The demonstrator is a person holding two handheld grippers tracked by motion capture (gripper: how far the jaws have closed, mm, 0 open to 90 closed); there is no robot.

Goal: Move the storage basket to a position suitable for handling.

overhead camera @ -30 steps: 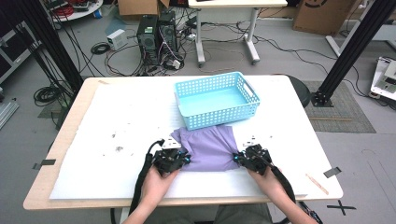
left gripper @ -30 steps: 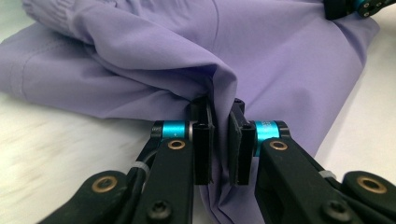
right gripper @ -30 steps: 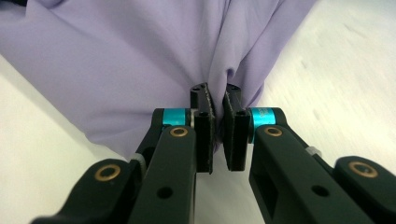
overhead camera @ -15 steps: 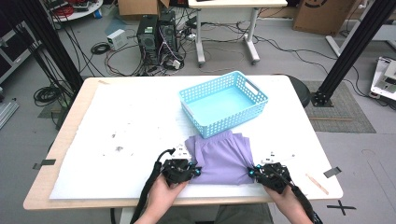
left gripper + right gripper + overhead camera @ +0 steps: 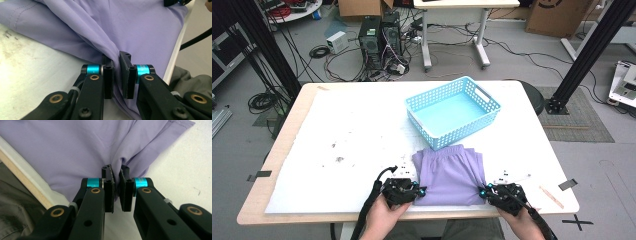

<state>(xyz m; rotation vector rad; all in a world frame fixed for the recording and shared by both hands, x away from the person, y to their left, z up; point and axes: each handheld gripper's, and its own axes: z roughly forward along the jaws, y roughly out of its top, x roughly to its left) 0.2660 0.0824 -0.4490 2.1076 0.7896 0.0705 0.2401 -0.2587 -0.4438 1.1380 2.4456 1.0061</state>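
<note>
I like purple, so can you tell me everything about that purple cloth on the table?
The purple cloth is a thin, smooth, lilac garment with stitched hems, folded flat with soft creases. It lies on the white table at the person's edge, just in front of the blue basket. The left tongs and right tongs each pinch one near corner, bunching the fabric there.

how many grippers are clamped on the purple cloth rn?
2. The left gripper pinches the purple cloth at its near-left corner; the right gripper pinches its near-right corner. Both gripper views show fabric bunched between closed jaws. The blue basket sits beyond, untouched.
</note>
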